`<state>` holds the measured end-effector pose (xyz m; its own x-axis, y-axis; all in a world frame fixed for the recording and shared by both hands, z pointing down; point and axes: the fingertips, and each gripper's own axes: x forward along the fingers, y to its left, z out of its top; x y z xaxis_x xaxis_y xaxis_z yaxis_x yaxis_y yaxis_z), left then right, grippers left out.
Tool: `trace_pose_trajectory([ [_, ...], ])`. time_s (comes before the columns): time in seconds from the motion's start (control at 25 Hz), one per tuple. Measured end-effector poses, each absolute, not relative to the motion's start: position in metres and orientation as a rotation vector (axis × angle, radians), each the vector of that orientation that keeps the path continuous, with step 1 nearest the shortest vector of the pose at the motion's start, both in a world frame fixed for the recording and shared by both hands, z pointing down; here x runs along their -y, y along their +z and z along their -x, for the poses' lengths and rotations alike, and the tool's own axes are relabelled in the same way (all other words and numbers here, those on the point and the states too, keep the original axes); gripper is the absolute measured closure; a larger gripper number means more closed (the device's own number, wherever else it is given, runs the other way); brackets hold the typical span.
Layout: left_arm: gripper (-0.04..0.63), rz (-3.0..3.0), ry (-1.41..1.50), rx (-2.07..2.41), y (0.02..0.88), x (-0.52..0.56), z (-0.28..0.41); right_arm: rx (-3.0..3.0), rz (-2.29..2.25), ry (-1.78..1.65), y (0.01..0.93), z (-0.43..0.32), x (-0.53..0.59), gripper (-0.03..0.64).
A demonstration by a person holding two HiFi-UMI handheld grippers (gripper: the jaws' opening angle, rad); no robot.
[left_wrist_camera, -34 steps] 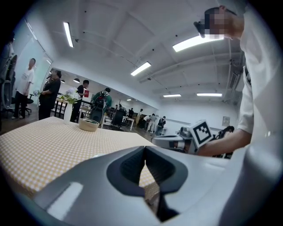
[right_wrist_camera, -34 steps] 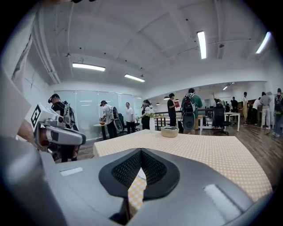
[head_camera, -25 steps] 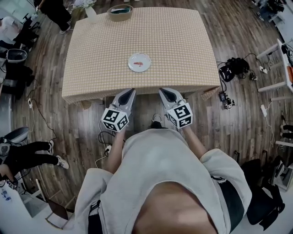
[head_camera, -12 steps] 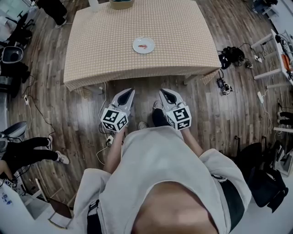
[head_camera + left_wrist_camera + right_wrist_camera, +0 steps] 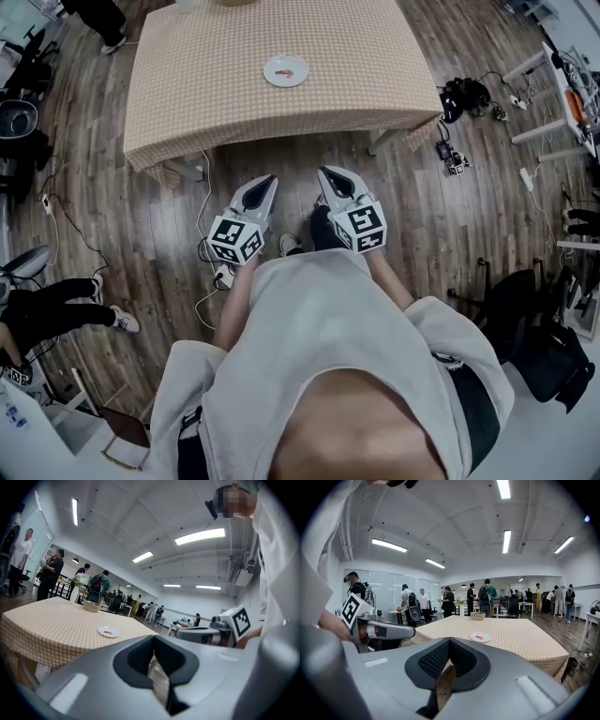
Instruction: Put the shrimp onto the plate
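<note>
Standing off to the side, I'd say the job looks finished. The shrimp point(image 5: 290, 68) lies on the small white plate point(image 5: 277, 77), a little red streak near the plate's middle. The plate sits on the checked table point(image 5: 206, 94), dead ahead of the person at twelve o'clock and well apart from both tools.

The left gripper point(image 5: 270, 179) and the right gripper point(image 5: 324, 172) hang side by side in front of the person's waist, over the wooden floor point(image 5: 422, 225) and short of the table's near edge. Both point toward twelve o'clock. Each gripper's own view shows the fingers brought together at the tips, with only floor showing through the slit behind them. Neither one has hold of anything.

In the right gripper view the plate point(image 5: 480, 637) shows just past the closed tips, and a bowl point(image 5: 477, 616) sits farther back on the table.

As I judge it, what's left is only to stand clear without upsetting anything. That means keeping both pairs of fingers closed and the tools low, level and apart from each other. Nothing should go near the tablecloth, since a tug on it could shift the plate. The feet need care too: a white cable point(image 5: 202, 202) trails across the floor at about ten o'clock, near the left foot.
</note>
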<state>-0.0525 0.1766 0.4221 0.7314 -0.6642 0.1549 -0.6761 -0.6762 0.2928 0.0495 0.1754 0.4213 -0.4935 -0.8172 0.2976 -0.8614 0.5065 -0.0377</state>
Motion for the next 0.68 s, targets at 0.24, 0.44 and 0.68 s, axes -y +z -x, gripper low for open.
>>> trace_pose_trajectory([
  [0.24,0.586,-2.618,0.040,1.041,0.421,-0.182,0.052,2.522,-1.425,0.254,0.421,-0.044,-0.180,0.620],
  [0.44,0.586,-2.626,0.042,1.048,0.417,-0.183,0.057,2.528,-1.439,0.233,0.416,-0.039,-0.178,0.620],
  [0.68,0.586,-2.624,0.028,1.049,0.418,-0.186,0.057,2.515,-1.431,0.199,0.420,-0.037,-0.178,0.620],
])
